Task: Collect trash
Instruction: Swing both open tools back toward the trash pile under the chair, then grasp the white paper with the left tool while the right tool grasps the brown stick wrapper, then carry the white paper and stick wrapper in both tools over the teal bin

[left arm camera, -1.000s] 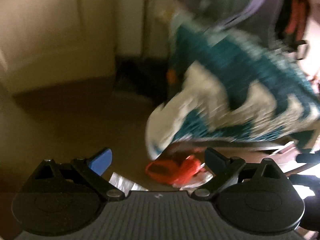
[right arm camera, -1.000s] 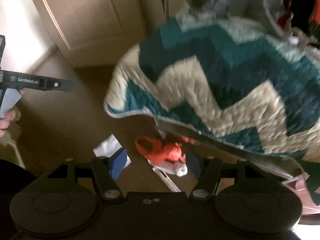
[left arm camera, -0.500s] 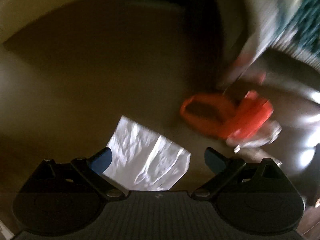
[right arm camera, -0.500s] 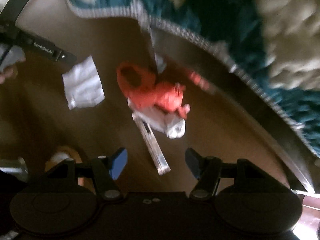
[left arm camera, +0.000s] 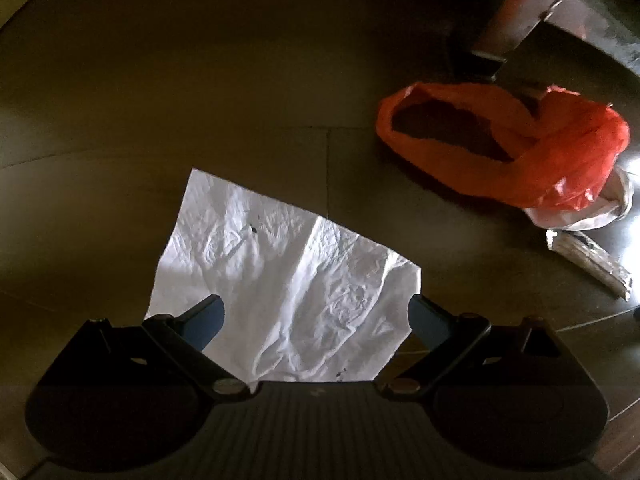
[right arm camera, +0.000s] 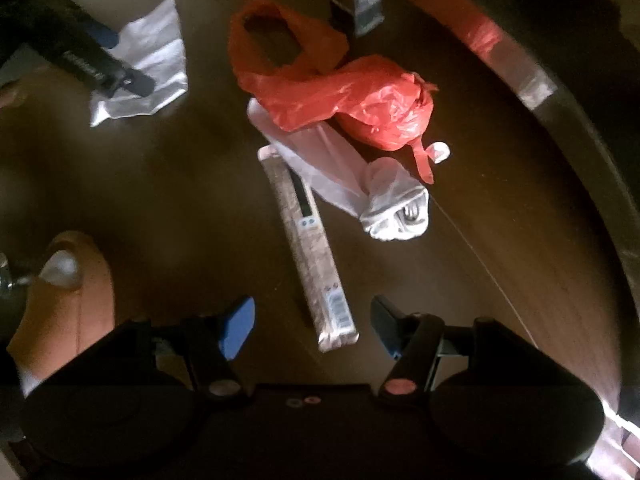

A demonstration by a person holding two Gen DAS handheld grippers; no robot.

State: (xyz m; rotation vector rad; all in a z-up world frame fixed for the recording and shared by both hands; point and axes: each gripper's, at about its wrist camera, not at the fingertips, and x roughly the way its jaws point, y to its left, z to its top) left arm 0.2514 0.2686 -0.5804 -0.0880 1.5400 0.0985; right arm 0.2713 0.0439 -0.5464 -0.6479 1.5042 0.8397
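Observation:
A crumpled white paper napkin (left arm camera: 288,284) lies on the dark floor. My left gripper (left arm camera: 316,320) is open just above it, one finger over each side. An orange plastic bag (left arm camera: 520,152) lies to the right, with a whitish plastic bag (left arm camera: 588,212) and a long wrapper (left arm camera: 588,260) beside it. In the right wrist view my right gripper (right arm camera: 312,328) is open over the near end of the long wrapper (right arm camera: 308,252). Beyond it lie the whitish bag (right arm camera: 360,184), the orange bag (right arm camera: 340,92) and the napkin (right arm camera: 156,64), with the left gripper (right arm camera: 92,64) over it.
A wooden furniture leg (left arm camera: 512,20) stands behind the orange bag. A curved bed or furniture rail (right arm camera: 560,112) runs along the right. The person's bare foot (right arm camera: 64,300) is on the floor at the lower left of the right wrist view.
Both grippers have swung down from the quilted bed toward the floor. The left one closed in over the napkin, the right one over the long wrapper. Both stayed open.

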